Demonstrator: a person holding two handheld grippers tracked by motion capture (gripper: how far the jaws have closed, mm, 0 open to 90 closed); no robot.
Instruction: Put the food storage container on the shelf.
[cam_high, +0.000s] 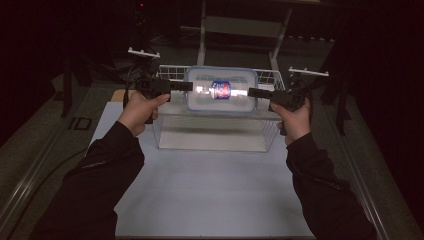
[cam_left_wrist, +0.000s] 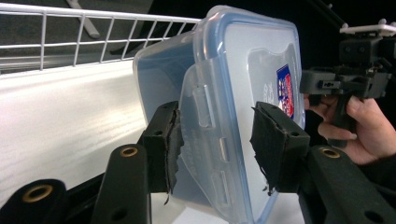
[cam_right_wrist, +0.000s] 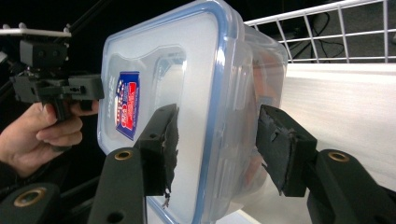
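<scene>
A clear plastic food container with a blue-rimmed lid and a red-and-blue label is held level over the white wire basket. My left gripper grips its left end, and in the left gripper view the container sits between both pads with the lid clip against one pad. My right gripper grips the right end; in the right gripper view the pads press the lid and base of the container. Each gripper view also shows the other hand's gripper farther off.
The basket stands on a white sheet covering the table; its wire rim runs behind the container. A metal stand rises behind the basket. The surroundings are dark, and a rail borders the table on each side.
</scene>
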